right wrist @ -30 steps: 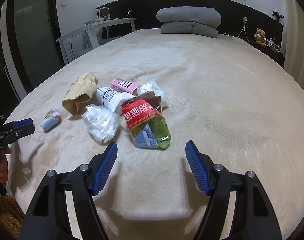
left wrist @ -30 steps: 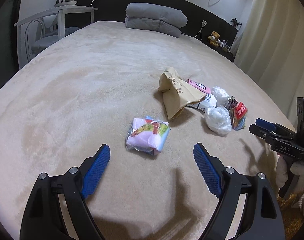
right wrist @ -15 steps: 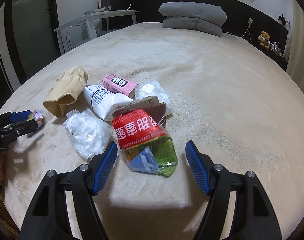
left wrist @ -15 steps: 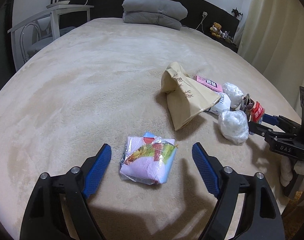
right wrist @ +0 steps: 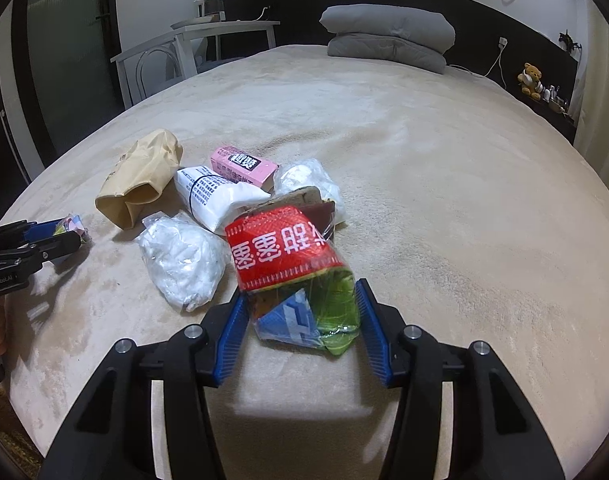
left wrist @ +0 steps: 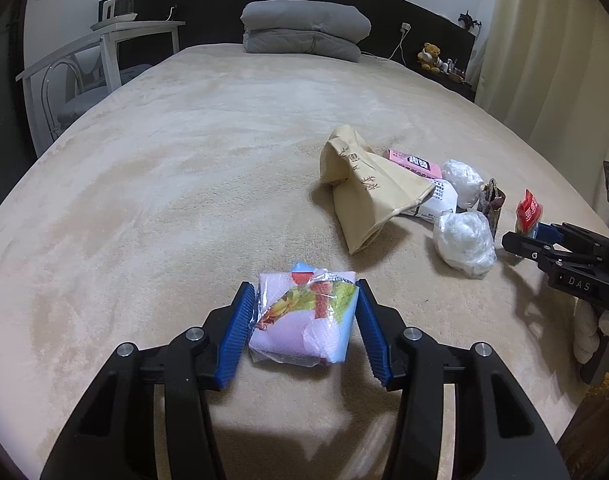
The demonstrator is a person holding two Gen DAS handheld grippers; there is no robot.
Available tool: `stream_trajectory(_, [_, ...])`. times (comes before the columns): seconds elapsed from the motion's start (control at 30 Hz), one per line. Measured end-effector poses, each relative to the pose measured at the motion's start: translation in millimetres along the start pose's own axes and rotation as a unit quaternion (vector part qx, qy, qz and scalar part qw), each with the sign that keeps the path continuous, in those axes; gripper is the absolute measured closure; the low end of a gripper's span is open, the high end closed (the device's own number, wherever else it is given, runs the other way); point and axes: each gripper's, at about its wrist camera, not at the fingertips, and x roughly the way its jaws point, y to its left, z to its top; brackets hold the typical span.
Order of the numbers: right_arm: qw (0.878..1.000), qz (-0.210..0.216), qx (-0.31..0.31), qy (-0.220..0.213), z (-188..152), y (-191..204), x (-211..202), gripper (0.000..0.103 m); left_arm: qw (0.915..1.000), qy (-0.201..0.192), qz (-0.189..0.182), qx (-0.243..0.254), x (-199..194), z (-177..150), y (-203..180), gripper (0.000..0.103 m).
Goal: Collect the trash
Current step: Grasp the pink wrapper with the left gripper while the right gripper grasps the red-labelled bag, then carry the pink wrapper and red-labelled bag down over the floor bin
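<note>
Clamping: left gripper (left wrist: 302, 322) has both blue pads tight on the pink wrapped packet (left wrist: 304, 320), which lies on the beige bed cover (left wrist: 164, 184) at 6 o'clock in the left wrist view; right gripper (right wrist: 302, 320) jaws are closing, pads already pressing the red-and-green snack bag (right wrist: 294, 276) at 6 o'clock in its own view; rest of the trash sits from 9 to 12 o'clock of that bag: clear plastic wad (right wrist: 182, 260), white pouch (right wrist: 216, 196), pink carton (right wrist: 242, 168), tan paper bag (right wrist: 138, 176); grey folded duvet (right wrist: 388, 36) far at 12 o'clock.
</note>
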Motion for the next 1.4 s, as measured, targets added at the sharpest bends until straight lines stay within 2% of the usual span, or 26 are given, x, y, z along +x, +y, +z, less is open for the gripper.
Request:
stream_trajectory(0.4, [1.0,0.0,0.018,-0.01,-14,-4,-40,0.051,0.9996,-0.027,-0.01,-0.004,-34,-6,-17,0.053])
stream_trajectory(0.73, [0.999,-0.001,0.028,-0.025,-39,-8,-82,0.051,0.9984,-0.05,-0.026,-0.002,-70,-17,-39,0.053])
stream_trajectory(1.4, [0.998,0.015,0.044,-0.049,-97,5,-160,0.051,0.9947,-0.076,-0.067,-0.019,-123,-67,-80,0.053])
